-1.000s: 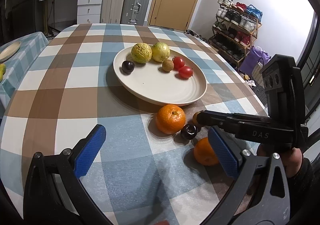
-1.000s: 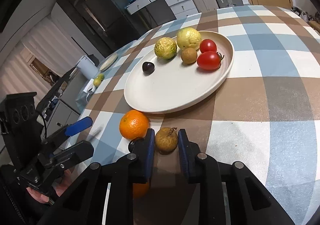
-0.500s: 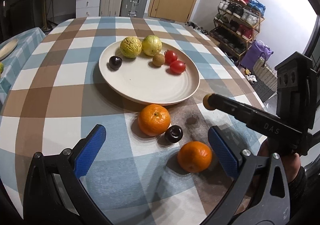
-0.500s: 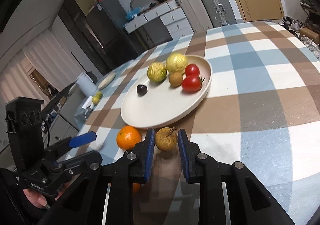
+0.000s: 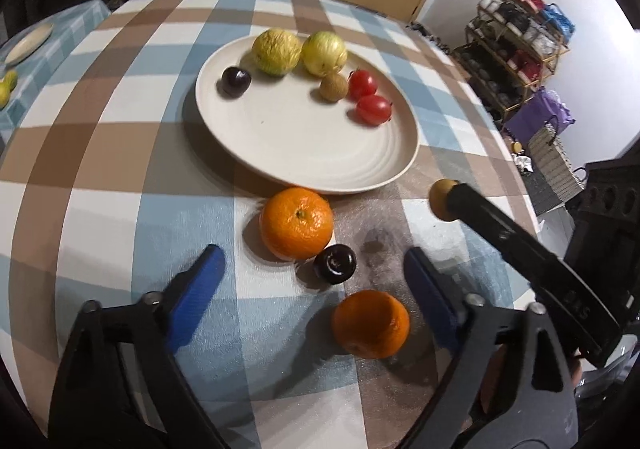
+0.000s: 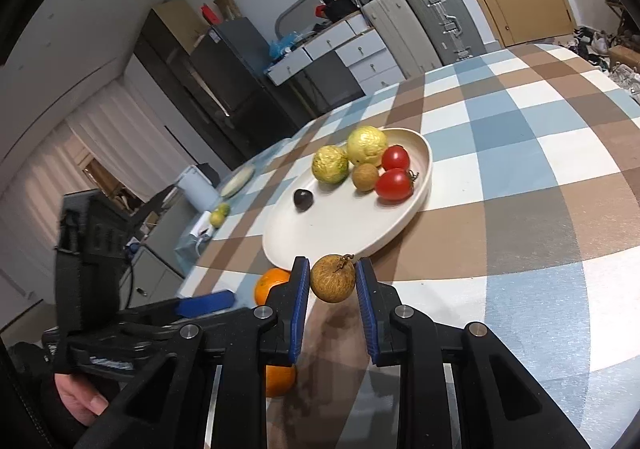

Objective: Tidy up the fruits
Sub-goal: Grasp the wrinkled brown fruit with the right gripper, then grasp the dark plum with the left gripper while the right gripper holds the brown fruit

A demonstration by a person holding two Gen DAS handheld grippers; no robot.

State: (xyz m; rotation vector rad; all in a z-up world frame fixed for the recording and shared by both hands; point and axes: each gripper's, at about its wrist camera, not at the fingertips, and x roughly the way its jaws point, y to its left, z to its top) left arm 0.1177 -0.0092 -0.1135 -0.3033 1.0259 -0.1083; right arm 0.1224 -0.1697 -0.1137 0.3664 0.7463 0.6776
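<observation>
My right gripper is shut on a small brown fruit and holds it above the cloth, just short of the cream plate. In the left wrist view the same brown fruit shows at the tip of the right gripper's black finger. The plate carries two yellow-green fruits, a dark plum, a brown fruit and two tomatoes. In front of it lie an orange, a dark plum and a second orange. My left gripper hovers over these, its jaws closing, pads touching nothing.
The checked tablecloth covers a round table whose edge drops off at the right. A shoe rack and a purple bag stand beyond it. A side table with a small plate is at the far left. Suitcases and drawers line the back wall.
My right gripper has lifted the brown fruit off the cloth, toward the plate. My left gripper has moved in over the loose oranges and plum, and its blue pads stand closer together.
</observation>
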